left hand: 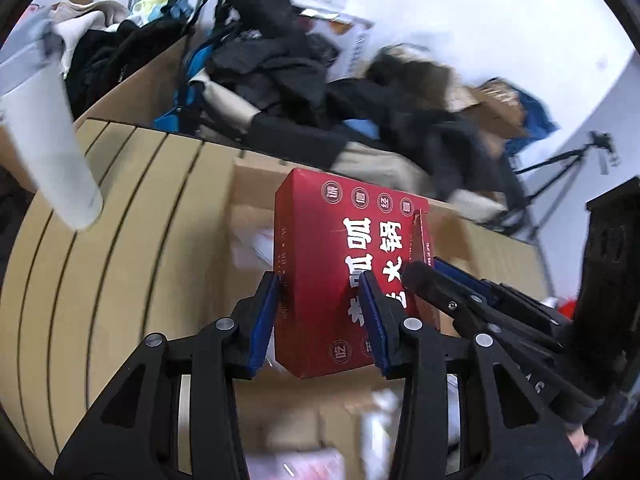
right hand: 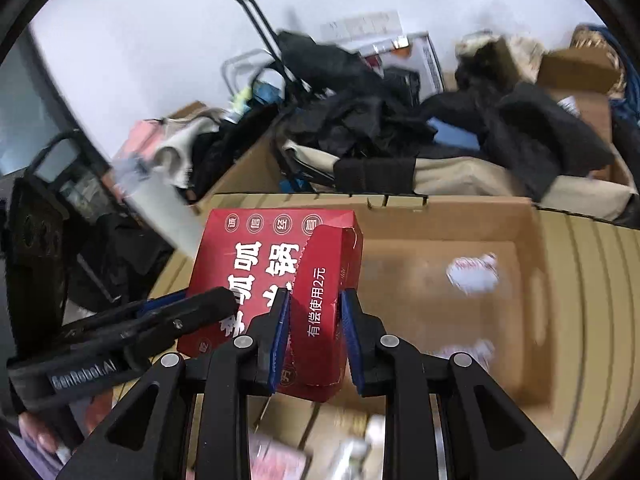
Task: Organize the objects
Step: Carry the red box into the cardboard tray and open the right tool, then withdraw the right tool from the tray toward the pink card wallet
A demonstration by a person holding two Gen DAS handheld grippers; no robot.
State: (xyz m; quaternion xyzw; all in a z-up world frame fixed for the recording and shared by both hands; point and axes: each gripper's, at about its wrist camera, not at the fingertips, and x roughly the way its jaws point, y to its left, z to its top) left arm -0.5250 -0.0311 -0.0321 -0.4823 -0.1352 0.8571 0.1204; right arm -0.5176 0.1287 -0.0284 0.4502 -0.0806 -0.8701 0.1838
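A red box with white Chinese lettering point(left hand: 320, 256) is held up over an open cardboard box point(left hand: 120, 240). My left gripper point(left hand: 324, 300) is shut on the red box's left side. My right gripper point(right hand: 314, 312) is shut on its right side, at the torn flap point(right hand: 320, 300), and also shows at the right in the left wrist view point(left hand: 440, 280). In the right wrist view the red box point(right hand: 256, 256) hangs over the open cardboard box point(right hand: 460, 216), and the left gripper point(right hand: 192, 304) comes in from the left.
Crumpled white wrappers point(right hand: 472, 274) lie in the cardboard box. Behind it is a pile of dark clothes point(right hand: 380, 120) in another carton. A white cylinder point(left hand: 44, 140) is at the left. A hand trolley point(right hand: 256, 20) and a tripod point(left hand: 568, 168) stand by the wall.
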